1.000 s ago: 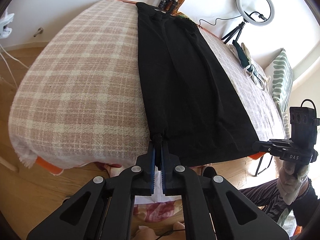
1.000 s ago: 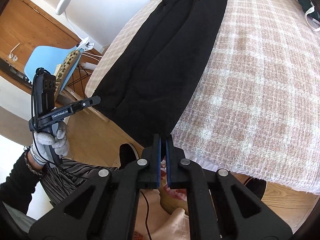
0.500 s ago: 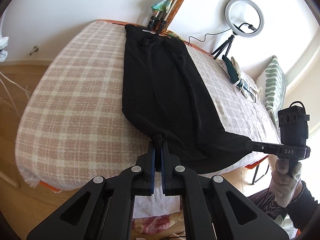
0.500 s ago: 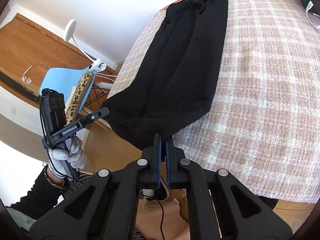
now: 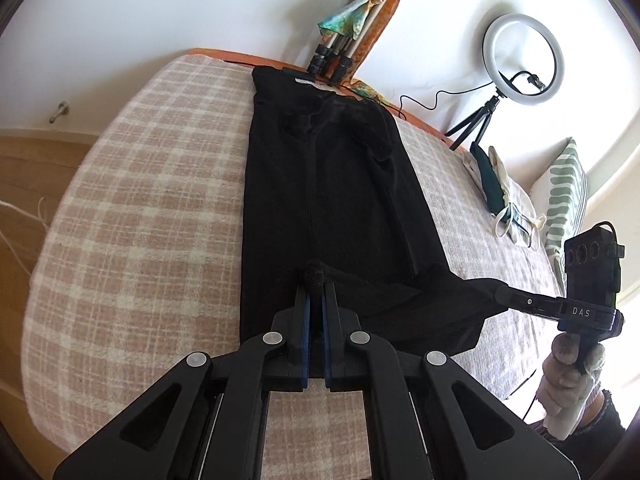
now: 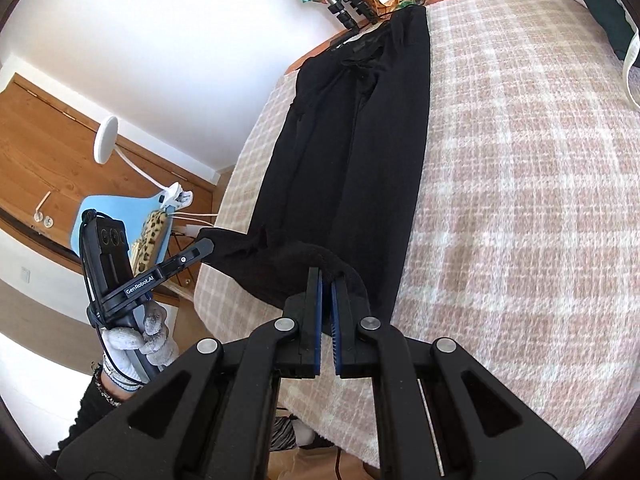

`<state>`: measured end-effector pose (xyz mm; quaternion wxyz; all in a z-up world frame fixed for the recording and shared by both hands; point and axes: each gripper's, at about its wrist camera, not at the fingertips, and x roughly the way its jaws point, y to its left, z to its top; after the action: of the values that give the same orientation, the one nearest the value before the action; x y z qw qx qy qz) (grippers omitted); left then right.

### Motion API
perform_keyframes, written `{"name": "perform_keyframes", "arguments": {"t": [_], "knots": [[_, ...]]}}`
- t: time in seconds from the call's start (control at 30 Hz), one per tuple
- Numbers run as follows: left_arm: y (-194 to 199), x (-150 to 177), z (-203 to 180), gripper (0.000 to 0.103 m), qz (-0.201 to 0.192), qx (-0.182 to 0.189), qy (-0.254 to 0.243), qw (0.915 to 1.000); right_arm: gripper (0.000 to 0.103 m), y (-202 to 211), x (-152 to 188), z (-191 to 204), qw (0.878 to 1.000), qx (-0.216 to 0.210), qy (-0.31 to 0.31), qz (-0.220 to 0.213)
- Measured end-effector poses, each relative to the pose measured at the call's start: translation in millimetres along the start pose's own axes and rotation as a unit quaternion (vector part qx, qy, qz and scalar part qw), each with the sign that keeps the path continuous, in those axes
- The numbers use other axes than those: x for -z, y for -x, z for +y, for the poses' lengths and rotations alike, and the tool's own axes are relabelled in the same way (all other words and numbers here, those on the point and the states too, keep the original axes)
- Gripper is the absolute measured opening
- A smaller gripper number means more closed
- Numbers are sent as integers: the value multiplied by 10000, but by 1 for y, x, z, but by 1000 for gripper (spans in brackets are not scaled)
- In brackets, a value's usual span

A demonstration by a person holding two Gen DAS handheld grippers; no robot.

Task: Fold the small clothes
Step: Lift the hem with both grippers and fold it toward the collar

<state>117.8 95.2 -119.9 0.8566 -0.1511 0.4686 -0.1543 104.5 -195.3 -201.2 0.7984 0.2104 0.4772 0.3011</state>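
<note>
A long black garment [image 5: 332, 200] lies lengthwise on a pink plaid blanket [image 5: 140, 220]; it also shows in the right wrist view [image 6: 352, 152]. My left gripper [image 5: 315, 286] is shut on one near corner of its hem. My right gripper [image 6: 326, 278] is shut on the other near corner. Both hold the hem lifted and carried over the lower part of the garment. The right gripper shows at the right of the left wrist view [image 5: 500, 292], the left gripper at the left of the right wrist view [image 6: 206, 246].
A ring light on a tripod [image 5: 520, 64] and tripod legs [image 5: 332, 60] stand at the far edge. A green-striped pillow [image 5: 568, 196] and small cloths [image 5: 504, 200] lie at the right. A blue chair [image 6: 120, 212] and a white lamp [image 6: 106, 140] stand to the left.
Both grippers have lifted the hem off the near bed edge and carried it forward over the garment, starting a fold. The garment's far end has stayed in place.
</note>
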Motion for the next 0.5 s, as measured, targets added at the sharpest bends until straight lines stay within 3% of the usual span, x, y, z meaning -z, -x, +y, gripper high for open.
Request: {"name": "perform_keyframes", "arguments": {"t": [0.23, 0.5], "knots": [[-31, -21, 9, 3, 69, -198, 71, 9998, 5, -27, -29, -10, 9996, 271, -32, 65], [-47, -28, 19, 6, -17, -444, 197, 9988, 5, -46, -39, -19, 9989, 417, -3, 208]]}}
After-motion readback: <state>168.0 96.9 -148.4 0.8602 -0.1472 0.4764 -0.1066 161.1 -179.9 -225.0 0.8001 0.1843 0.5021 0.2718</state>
